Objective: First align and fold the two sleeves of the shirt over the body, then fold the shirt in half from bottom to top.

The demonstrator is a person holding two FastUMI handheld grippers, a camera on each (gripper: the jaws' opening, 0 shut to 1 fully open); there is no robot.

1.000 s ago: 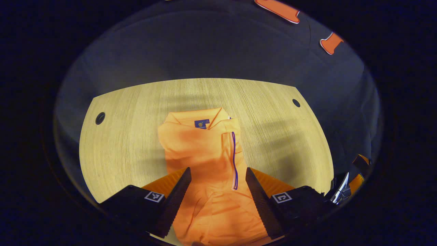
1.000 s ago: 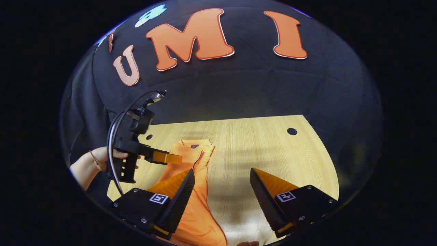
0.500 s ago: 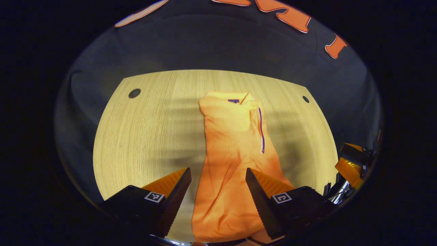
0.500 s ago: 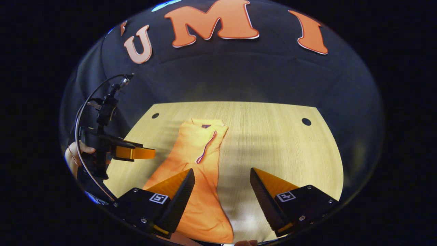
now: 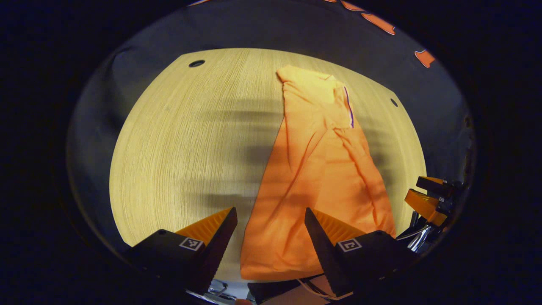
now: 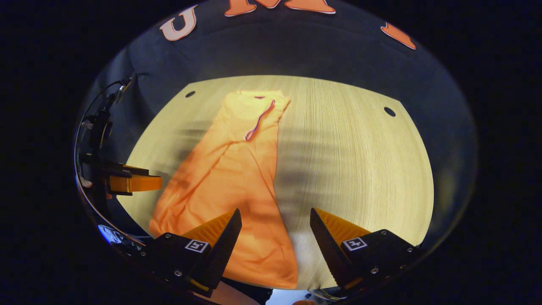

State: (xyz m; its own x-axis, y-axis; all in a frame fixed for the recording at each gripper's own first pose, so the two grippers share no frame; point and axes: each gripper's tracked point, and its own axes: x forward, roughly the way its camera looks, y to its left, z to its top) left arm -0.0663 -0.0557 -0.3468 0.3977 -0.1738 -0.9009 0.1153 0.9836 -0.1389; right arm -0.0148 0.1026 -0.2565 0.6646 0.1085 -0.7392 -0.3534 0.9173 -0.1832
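An orange shirt [image 5: 322,178] lies flat on the light wooden table [image 5: 182,148], folded lengthwise into a long narrow shape, collar at the far end and hem near the front edge. A sleeve with dark piping lies folded over the body near the collar [image 6: 258,123]. My left gripper [image 5: 271,237] hangs open above the hem's left part, nothing between its fingers. My right gripper [image 6: 275,237] is open above the shirt's [image 6: 228,186] right hem corner. The right gripper also appears at the right edge of the left gripper view [image 5: 432,197]; the left gripper appears at the left edge of the right gripper view [image 6: 127,182].
The table [image 6: 360,169] has small round holes near its far corners [image 5: 196,63] [image 6: 389,112]. Bare wood lies on either side of the shirt. The black booth wall rises behind the table. Cables show below the front edge.
Both grippers have drawn back toward the table's front edge and risen, so the whole shirt, hem included, has come into sight. Both stayed open. The shirt lies still.
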